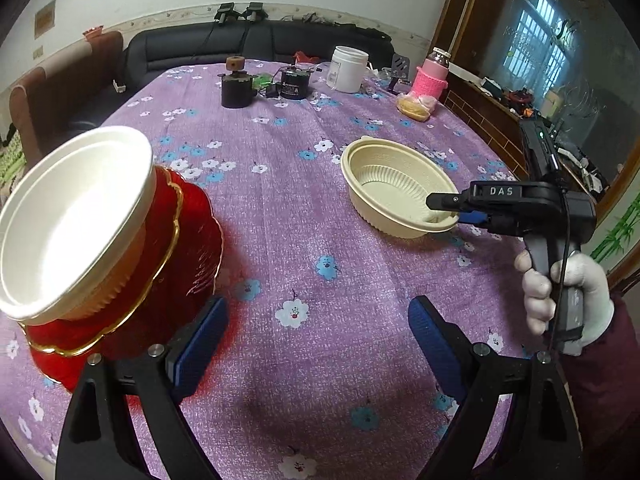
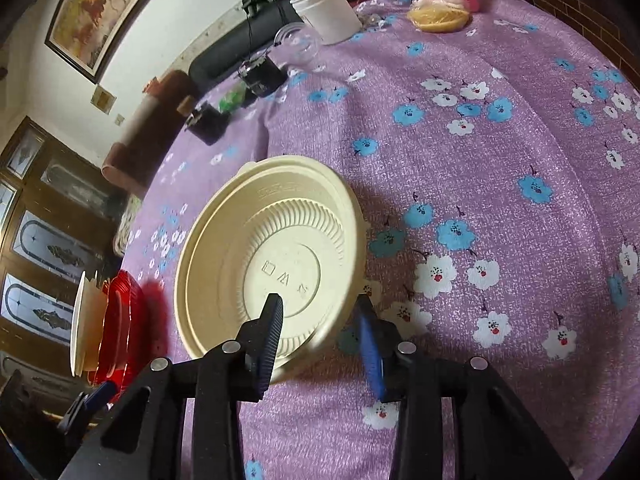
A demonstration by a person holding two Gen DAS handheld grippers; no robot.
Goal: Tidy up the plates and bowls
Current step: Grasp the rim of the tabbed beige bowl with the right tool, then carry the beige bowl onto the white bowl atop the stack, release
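Observation:
A cream ribbed plastic bowl (image 1: 396, 188) (image 2: 268, 256) stands on the purple flowered tablecloth. My right gripper (image 2: 320, 312) (image 1: 444, 208) straddles its near rim, one finger inside, one outside, jaws partly open and apart from the wall. At the left, a white bowl (image 1: 72, 220) (image 2: 80, 320) sits nested in red gold-rimmed plates (image 1: 184, 240) (image 2: 120, 324). My left gripper (image 1: 316, 340) is open and empty, low over the cloth just right of the red plates.
At the far side of the table stand a white jar (image 1: 348, 68), a pink-sleeved bottle (image 1: 432, 76), a bagged yellow item (image 1: 416, 106), a black pot (image 1: 238, 88) and a small black device (image 1: 295, 84). A dark sofa (image 1: 260, 40) lies behind.

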